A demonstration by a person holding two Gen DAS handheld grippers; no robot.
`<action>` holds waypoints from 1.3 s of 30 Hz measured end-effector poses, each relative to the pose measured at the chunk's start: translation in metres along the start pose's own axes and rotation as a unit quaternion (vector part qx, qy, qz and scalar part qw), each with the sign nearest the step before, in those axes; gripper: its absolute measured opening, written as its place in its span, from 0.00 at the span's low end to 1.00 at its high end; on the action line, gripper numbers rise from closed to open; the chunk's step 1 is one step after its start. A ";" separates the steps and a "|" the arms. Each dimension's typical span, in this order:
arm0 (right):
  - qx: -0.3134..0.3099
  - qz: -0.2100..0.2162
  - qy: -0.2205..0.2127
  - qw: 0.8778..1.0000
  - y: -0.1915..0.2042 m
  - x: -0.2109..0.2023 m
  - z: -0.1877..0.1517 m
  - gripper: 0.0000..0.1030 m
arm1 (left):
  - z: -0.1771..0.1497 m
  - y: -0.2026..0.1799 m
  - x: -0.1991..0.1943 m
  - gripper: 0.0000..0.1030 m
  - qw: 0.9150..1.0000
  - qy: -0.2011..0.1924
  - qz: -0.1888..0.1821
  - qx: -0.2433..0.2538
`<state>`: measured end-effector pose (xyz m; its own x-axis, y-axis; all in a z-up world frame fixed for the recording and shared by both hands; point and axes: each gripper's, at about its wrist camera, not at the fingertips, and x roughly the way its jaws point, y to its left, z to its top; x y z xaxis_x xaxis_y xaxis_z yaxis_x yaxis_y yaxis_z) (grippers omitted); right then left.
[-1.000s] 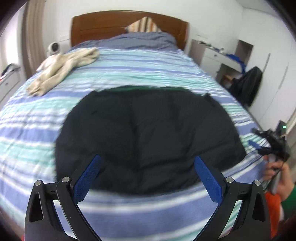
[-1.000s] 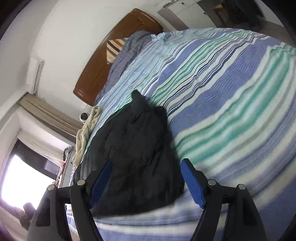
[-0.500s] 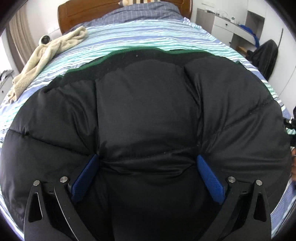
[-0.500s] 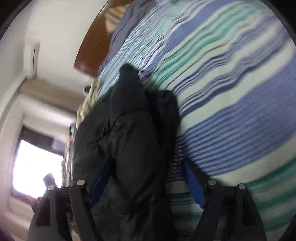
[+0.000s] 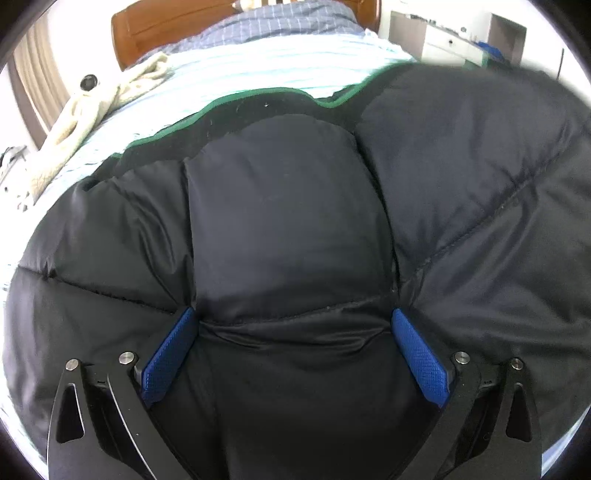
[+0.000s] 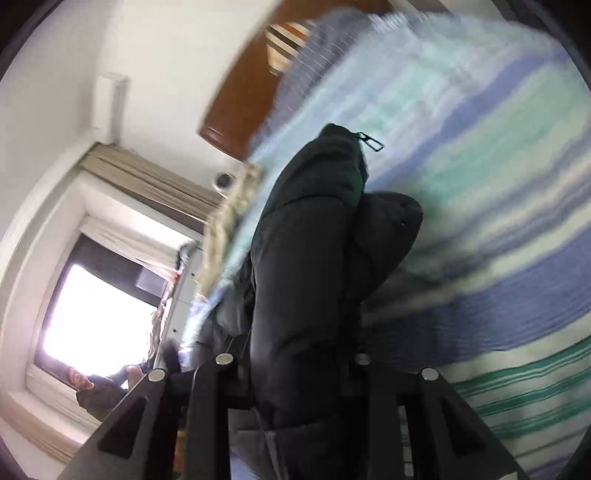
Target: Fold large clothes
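A bed [image 5: 280, 70] with a striped cover carries a black puffer jacket [image 5: 288, 229] and a cream garment [image 5: 92, 107].

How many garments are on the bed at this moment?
2. The black puffer jacket fills the foreground, between the left gripper's open fingers and pinched by the right gripper. A cream garment lies near the headboard. The jacket may hide others.

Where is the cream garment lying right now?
In the left wrist view the cream garment lies at upper left on the striped bed, beyond the black puffer jacket and near the wooden headboard.
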<state>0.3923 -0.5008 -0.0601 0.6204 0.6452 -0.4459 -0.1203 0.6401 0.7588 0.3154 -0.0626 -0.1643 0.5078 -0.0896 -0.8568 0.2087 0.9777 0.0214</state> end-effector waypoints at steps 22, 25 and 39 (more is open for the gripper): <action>-0.477 -0.211 -0.064 0.851 0.255 0.120 -0.163 0.29 | 0.113 0.013 -0.136 0.91 0.985 0.030 -0.110 0.132; -0.484 -0.185 -0.049 0.854 0.253 0.108 -0.169 0.46 | 0.112 0.023 -0.126 0.47 0.988 0.040 -0.098 0.113; -0.230 0.041 0.052 0.971 0.178 0.083 -0.094 0.35 | 0.095 0.103 -0.110 0.50 0.989 0.040 -0.127 0.056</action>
<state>0.3499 -0.2944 -0.0064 0.5150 0.7251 -0.4572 -0.5134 0.6881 0.5128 0.3604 0.0296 -0.0188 0.3599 -0.3107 -0.8797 0.4149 0.8979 -0.1473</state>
